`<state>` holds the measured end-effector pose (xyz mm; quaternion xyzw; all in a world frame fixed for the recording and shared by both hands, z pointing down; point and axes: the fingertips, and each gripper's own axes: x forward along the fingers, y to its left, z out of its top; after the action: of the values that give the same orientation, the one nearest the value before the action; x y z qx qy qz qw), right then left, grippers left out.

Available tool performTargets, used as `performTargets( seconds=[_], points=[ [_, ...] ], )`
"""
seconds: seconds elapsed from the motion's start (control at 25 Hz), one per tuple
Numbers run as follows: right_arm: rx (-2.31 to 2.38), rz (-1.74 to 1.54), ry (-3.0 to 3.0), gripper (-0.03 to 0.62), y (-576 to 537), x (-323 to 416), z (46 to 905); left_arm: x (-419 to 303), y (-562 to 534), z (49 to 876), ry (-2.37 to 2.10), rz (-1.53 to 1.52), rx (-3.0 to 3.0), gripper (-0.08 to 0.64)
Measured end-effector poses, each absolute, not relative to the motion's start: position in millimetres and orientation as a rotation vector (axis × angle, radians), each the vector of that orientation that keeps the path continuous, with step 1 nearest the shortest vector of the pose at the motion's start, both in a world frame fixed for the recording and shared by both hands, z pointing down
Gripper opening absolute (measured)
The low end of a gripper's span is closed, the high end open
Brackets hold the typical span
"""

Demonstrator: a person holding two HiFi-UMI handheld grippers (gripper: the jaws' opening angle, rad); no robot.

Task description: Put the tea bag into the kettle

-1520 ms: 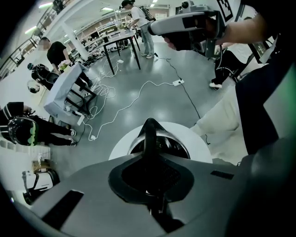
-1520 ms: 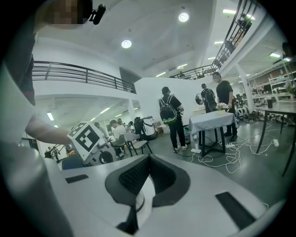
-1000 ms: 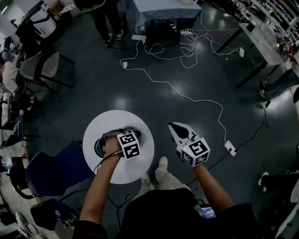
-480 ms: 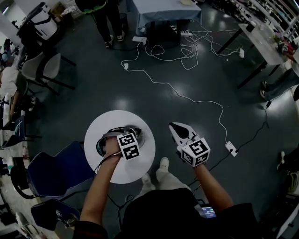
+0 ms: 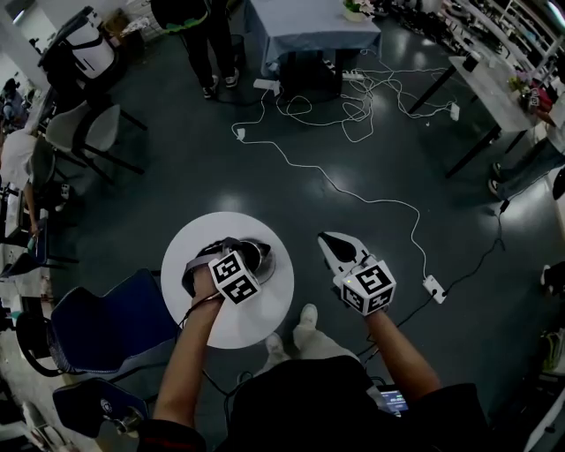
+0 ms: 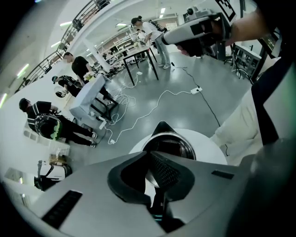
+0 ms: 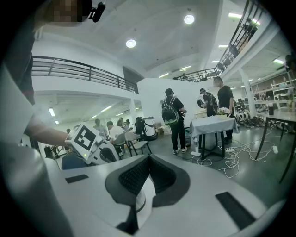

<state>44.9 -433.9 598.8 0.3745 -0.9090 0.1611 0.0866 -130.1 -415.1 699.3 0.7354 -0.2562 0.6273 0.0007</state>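
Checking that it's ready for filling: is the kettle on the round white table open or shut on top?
Open: the round steel kettle shows a bare rim and a dark inside, with no lid over it.

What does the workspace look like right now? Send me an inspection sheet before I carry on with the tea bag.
Surface: small round white table, carrying only the kettle.
Job's things: steel kettle on the table, mouth open; tea bag not made out in any view.
Clutter: nothing seen.
Grippers: left gripper jaws together, aimed down at the kettle's mouth; right gripper jaws together, held over the floor to the right of the table.
Cables: white cable trailing across the floor to a power strip.
Surroundings: blue chair beside the table; person standing near a cloth-covered table.
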Motion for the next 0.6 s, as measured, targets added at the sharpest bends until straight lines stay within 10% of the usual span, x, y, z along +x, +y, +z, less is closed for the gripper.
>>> performTargets(
  seconds=[0.6],
  points=[
    [1.075,0.338,-2.735,0.017,-380,-2,550,-165,-357,613,-1.191,1.535,2.48,0.015]
  ],
)
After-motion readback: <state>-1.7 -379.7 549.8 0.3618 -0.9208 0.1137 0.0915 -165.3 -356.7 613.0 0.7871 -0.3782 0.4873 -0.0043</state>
